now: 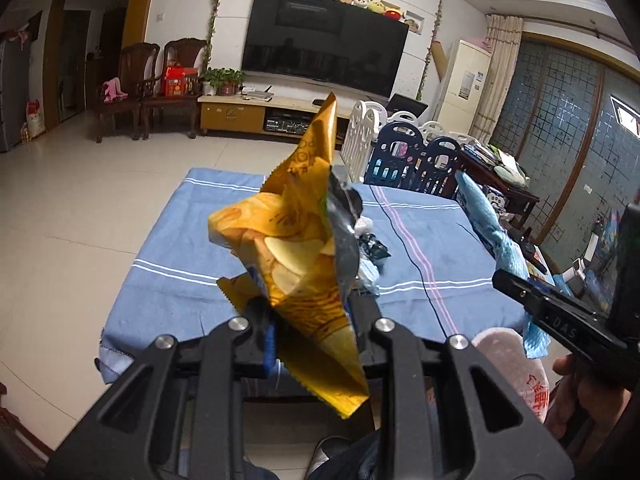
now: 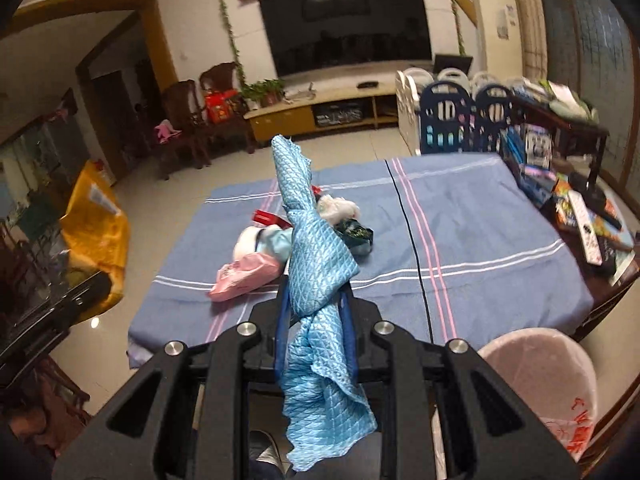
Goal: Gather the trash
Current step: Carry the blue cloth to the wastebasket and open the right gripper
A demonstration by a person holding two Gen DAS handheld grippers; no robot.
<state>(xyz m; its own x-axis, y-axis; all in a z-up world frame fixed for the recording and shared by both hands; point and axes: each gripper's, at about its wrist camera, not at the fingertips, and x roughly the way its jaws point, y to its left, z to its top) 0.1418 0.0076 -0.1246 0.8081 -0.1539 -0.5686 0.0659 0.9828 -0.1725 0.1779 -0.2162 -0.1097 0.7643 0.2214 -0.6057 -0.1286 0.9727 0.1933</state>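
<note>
My left gripper [image 1: 310,308] is shut on a yellow chip bag [image 1: 296,240] and holds it upright above the near edge of the table with the blue striped cloth [image 1: 172,276]. My right gripper [image 2: 316,296] is shut on a light blue patterned cloth [image 2: 316,264], which also shows at the right in the left wrist view [image 1: 490,232]. Trash lies in a pile on the table: a pink wrapper [image 2: 244,276], a white crumpled piece [image 2: 338,206], a dark green wrapper [image 2: 356,234] and a red scrap [image 2: 266,216]. The chip bag shows at the far left of the right wrist view [image 2: 96,224].
A bin lined with a pink bag [image 2: 548,364] stands at the near right of the table, also seen in the left wrist view [image 1: 516,360]. A black cable [image 2: 412,236] runs across the cloth. A cluttered side table [image 2: 584,200] stands right; chairs [image 1: 156,84] and a TV [image 1: 324,56] beyond.
</note>
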